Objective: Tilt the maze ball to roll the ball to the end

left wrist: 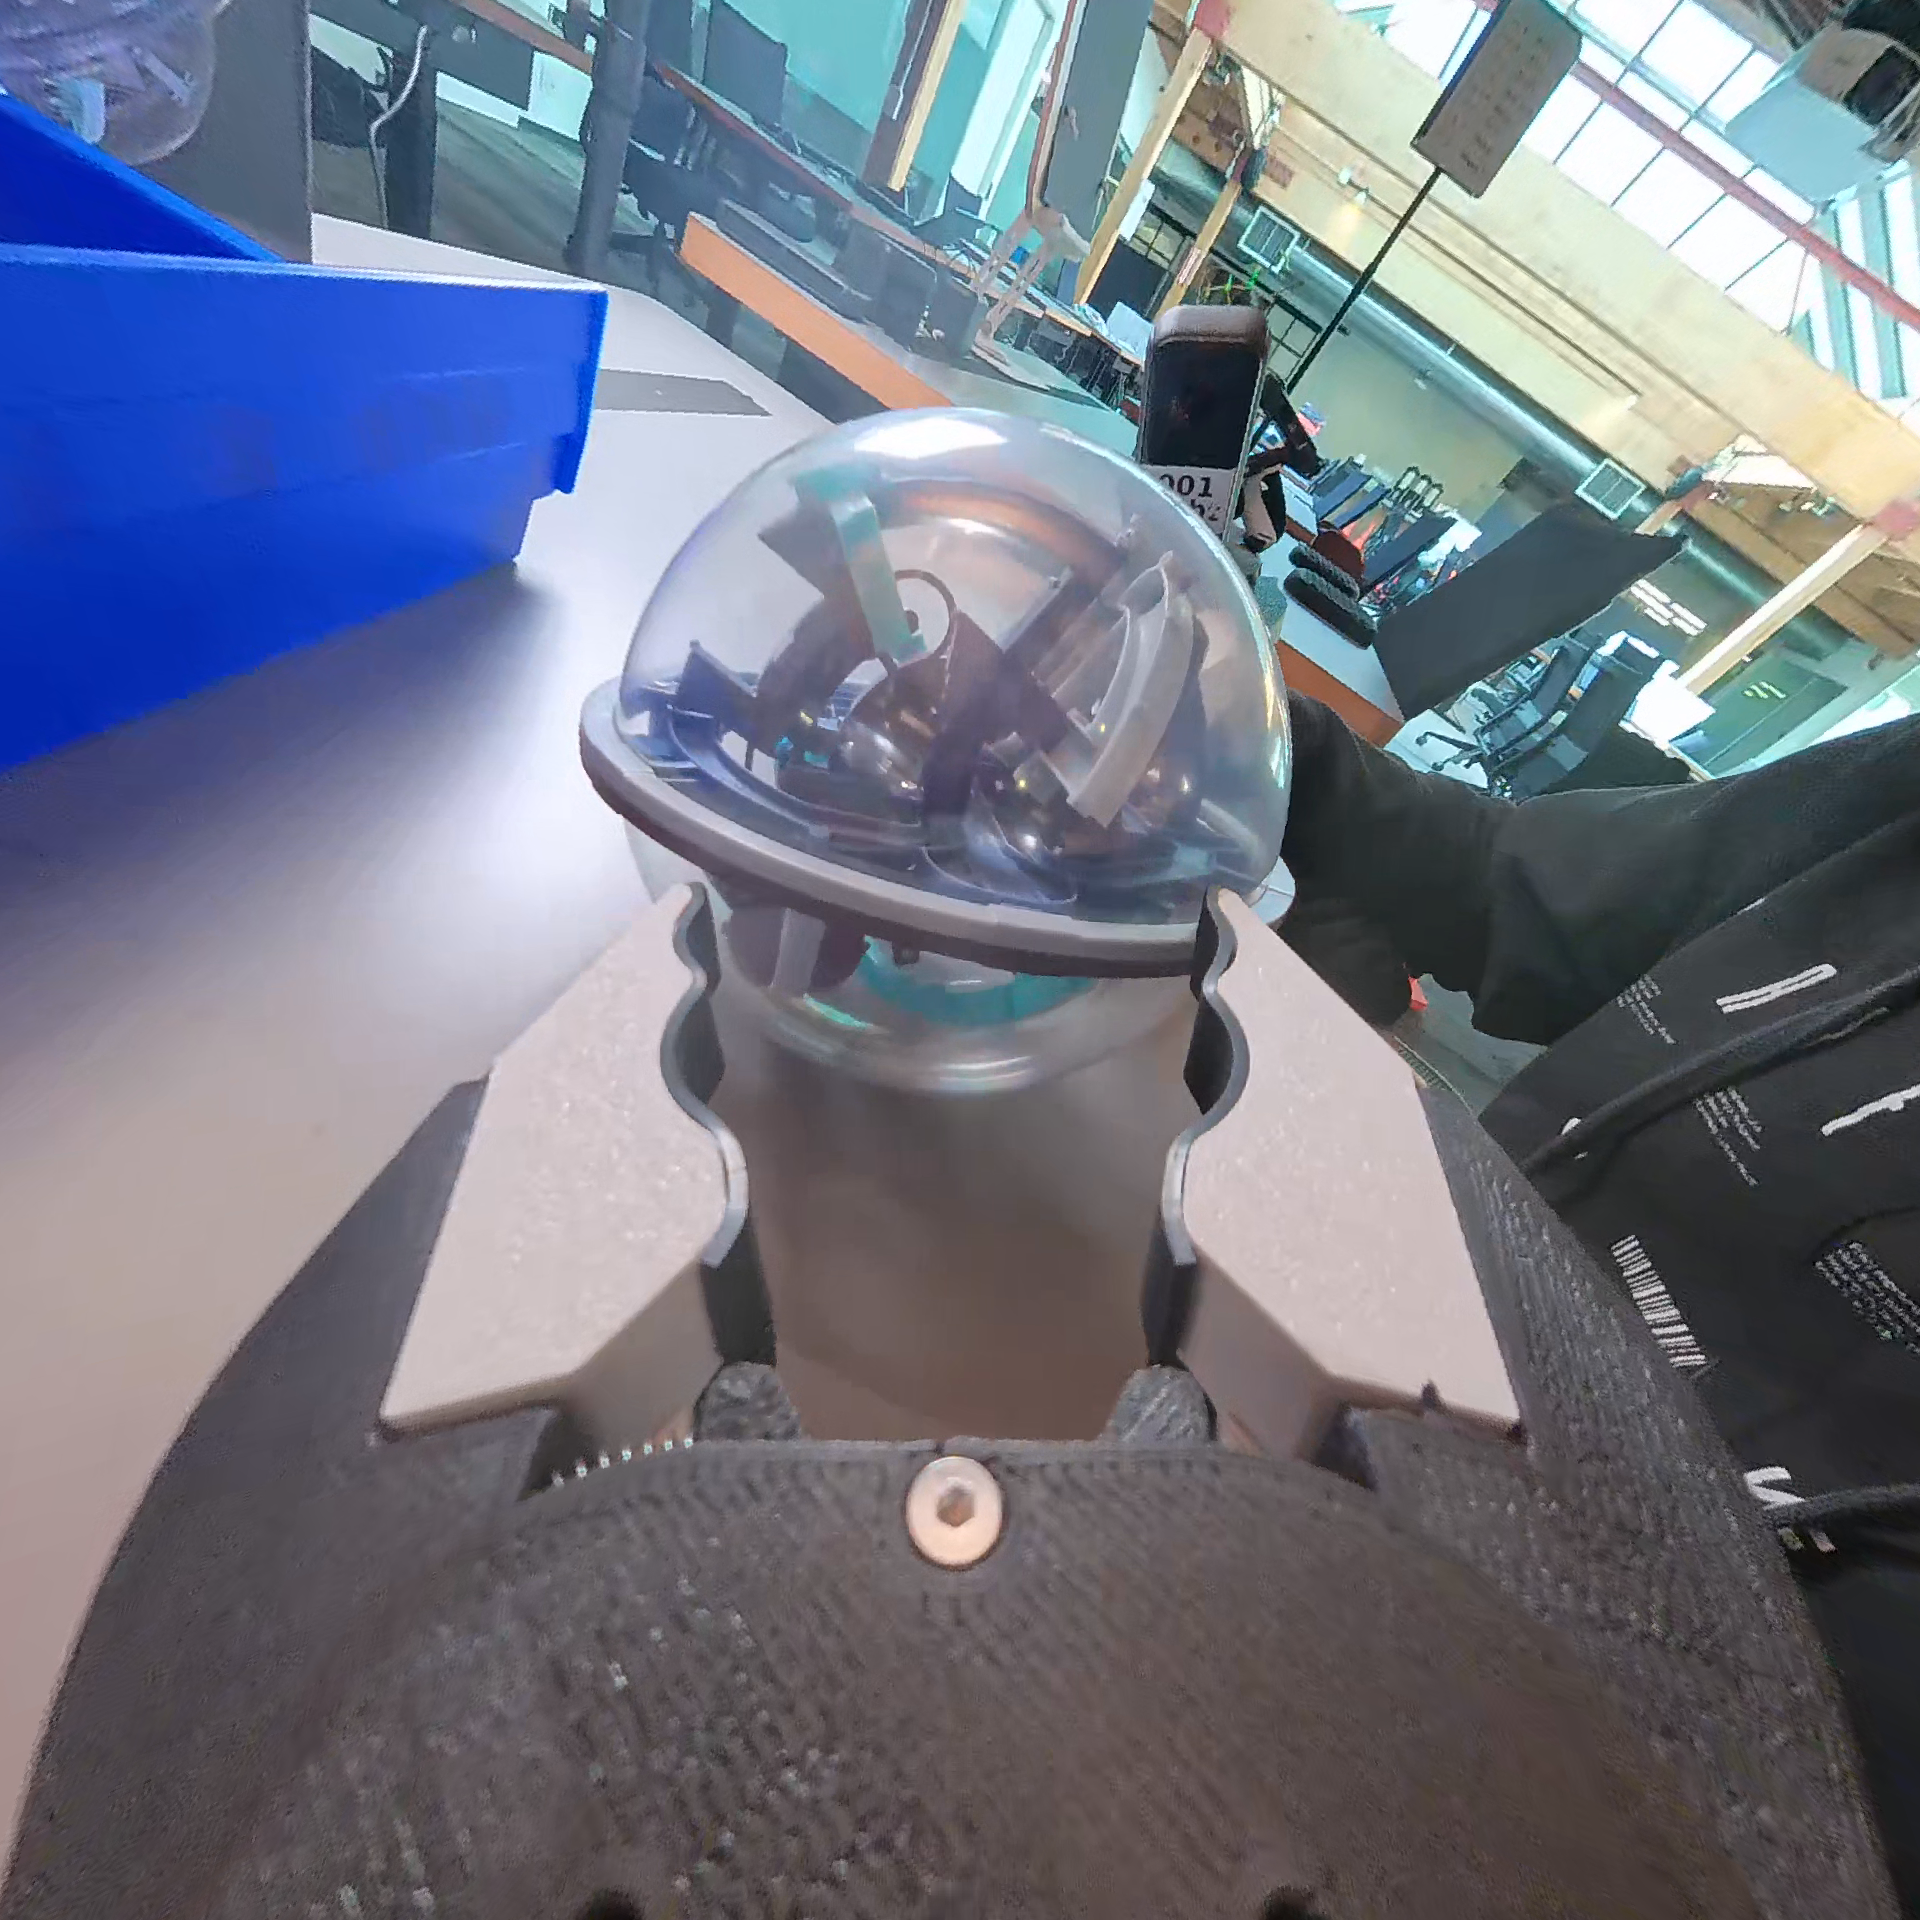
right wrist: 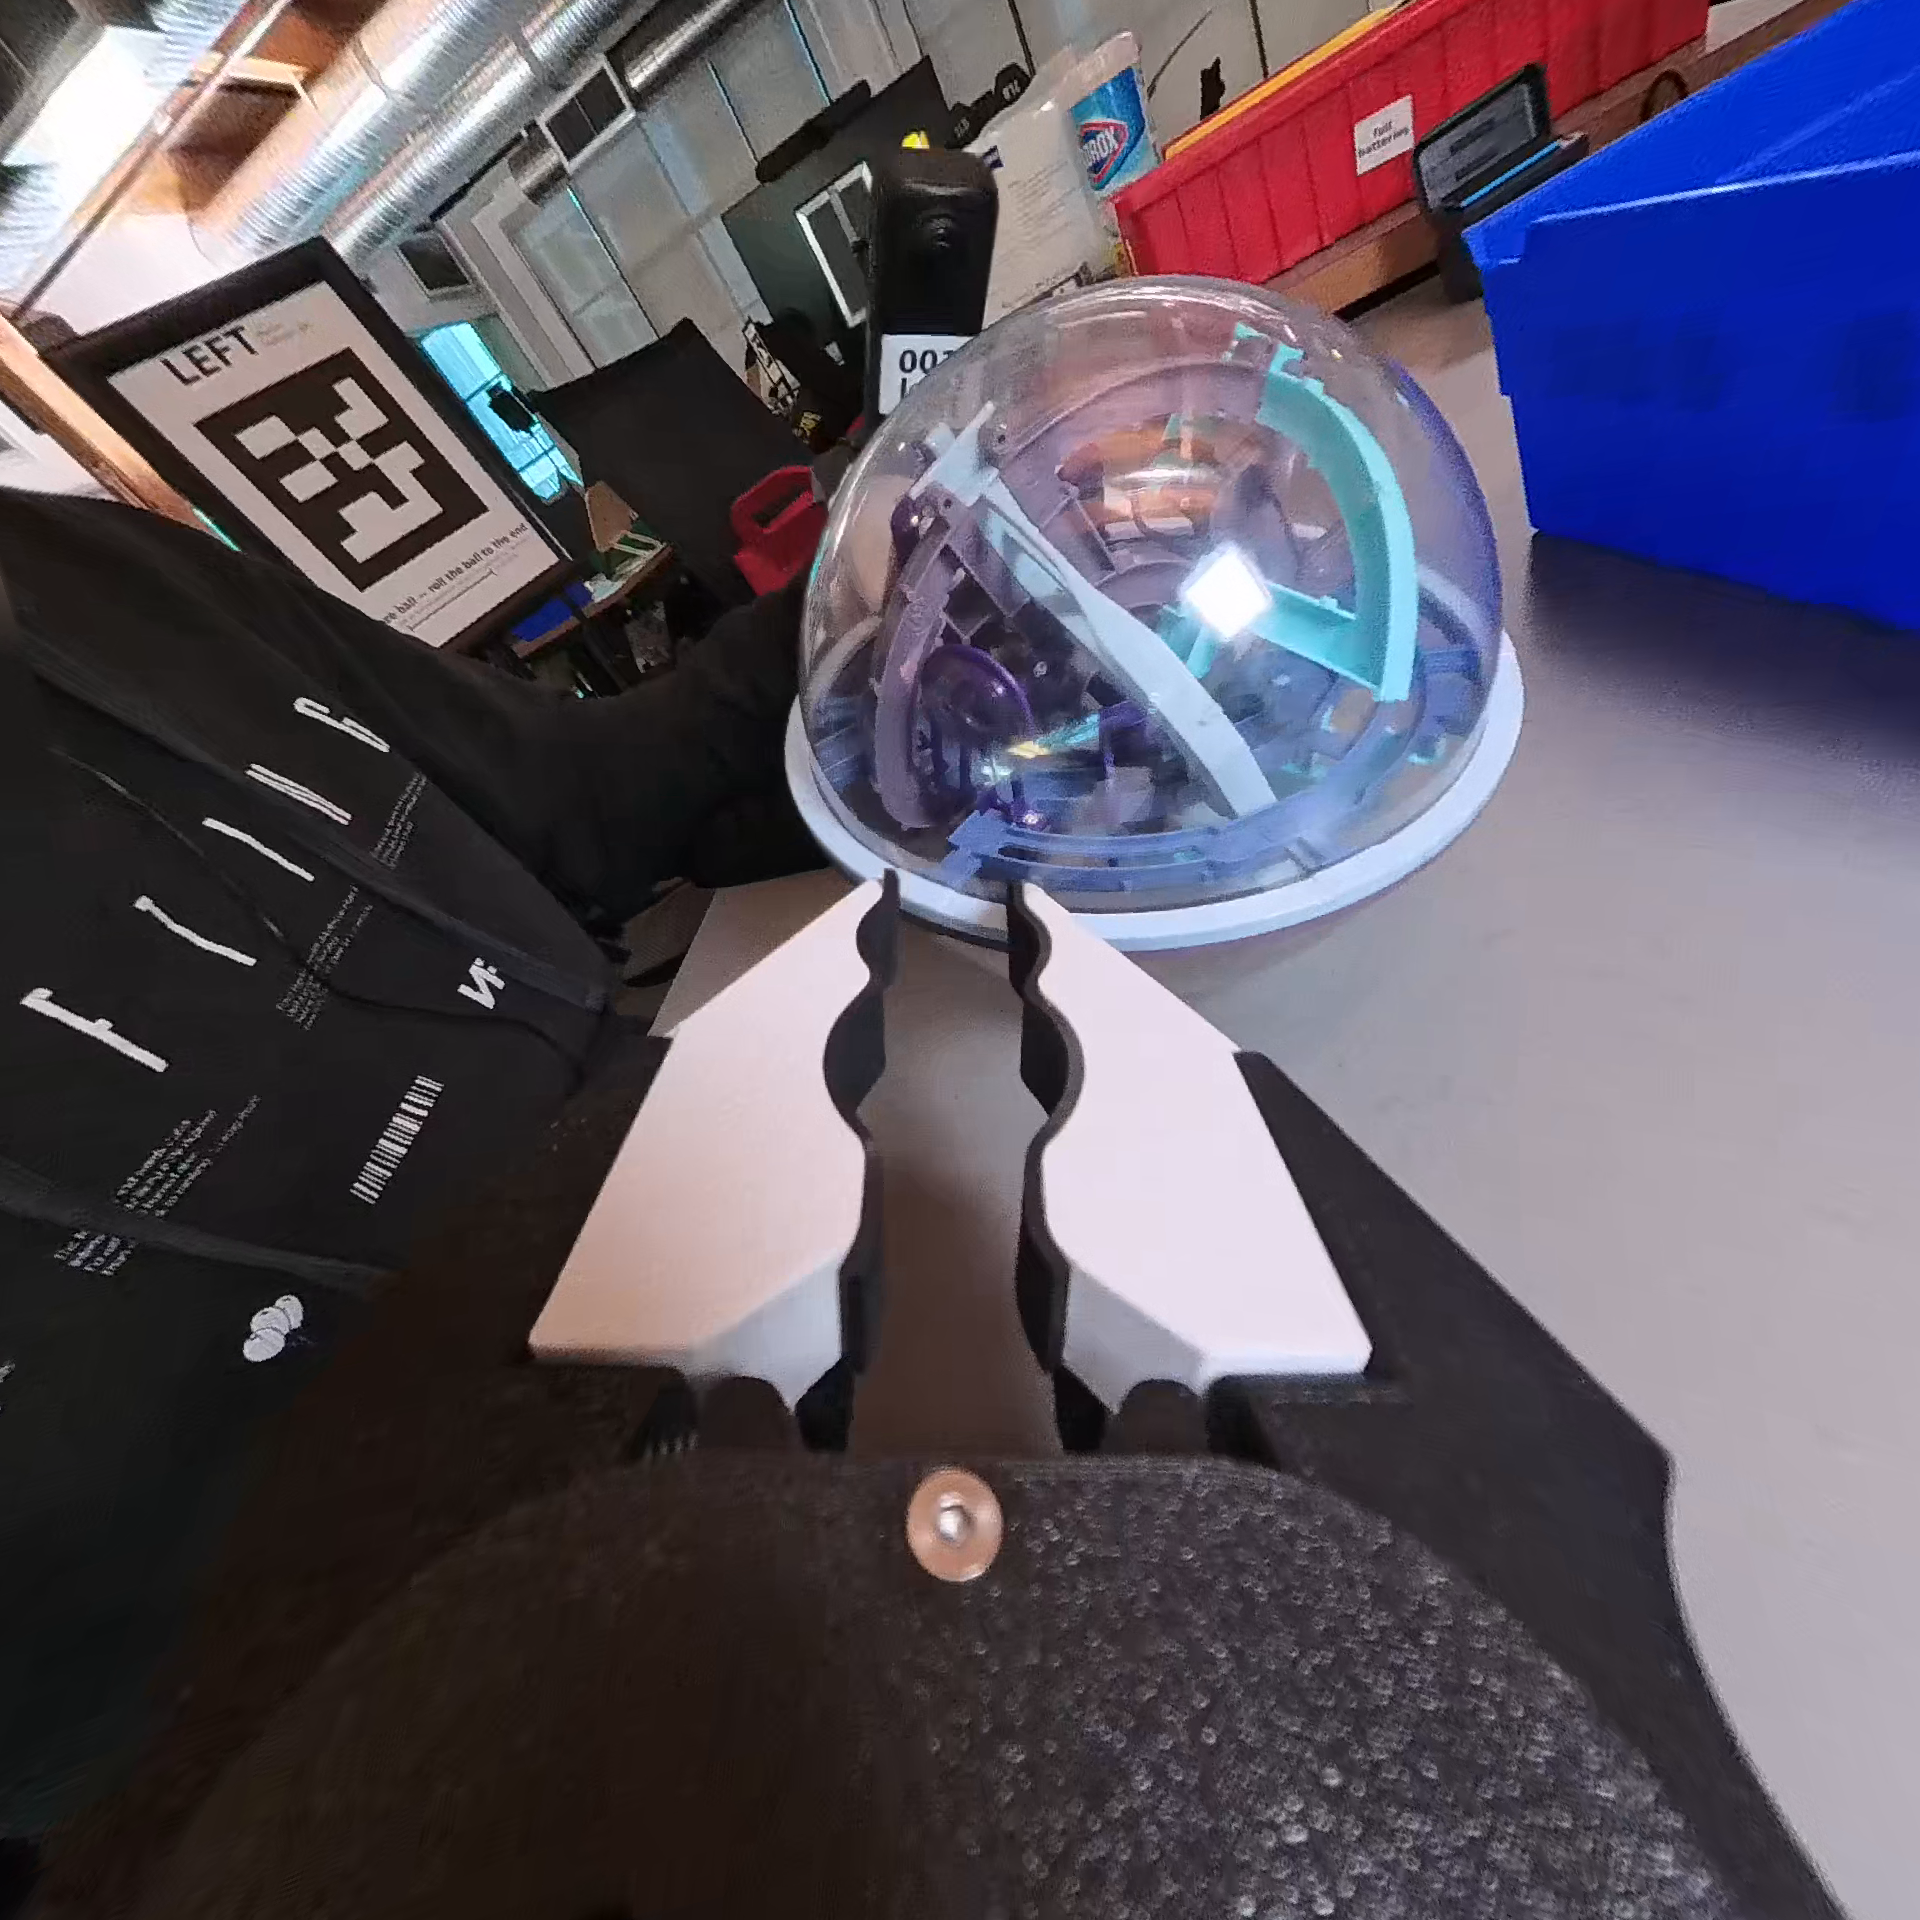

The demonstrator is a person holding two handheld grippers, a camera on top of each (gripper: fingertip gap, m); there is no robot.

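I was working over a pale grey tabletop point(left wrist: 260, 987), with a deep blue plastic bin point(left wrist: 260, 468) standing on it off to the far side. The task's thing, a clear plastic maze ball with coloured tracks inside and a grey ring round its middle point(left wrist: 935, 675), sat on the table near that bin and between my two tools. A black sleeve point(left wrist: 1507, 883) reached in beside it.

The left gripper point(left wrist: 956, 914) stood wide, with its pale fingers either side of the ball's lower dome just under the ring. One fingertip point(left wrist: 1231, 935) met the ring's edge. I could not tell whether both pads were pressing on the dome. The right gripper point(right wrist: 951, 894) was drawn narrow, with a slim gap between its dark wavy pads. The ring's rim crossed just at their tips, and I could not tell whether they pinched it or only met it.

I judged this to be the taking-hold step, with no real tilting begun. I could not pick out the small rolling ball among the tracks, so I could not say how far it had got. I reckoned the next move called for a firm hold on both sides. After that would come a slow lift and gentle tipping, keeping the start track in view. A smooth dome might well slip between the pads.
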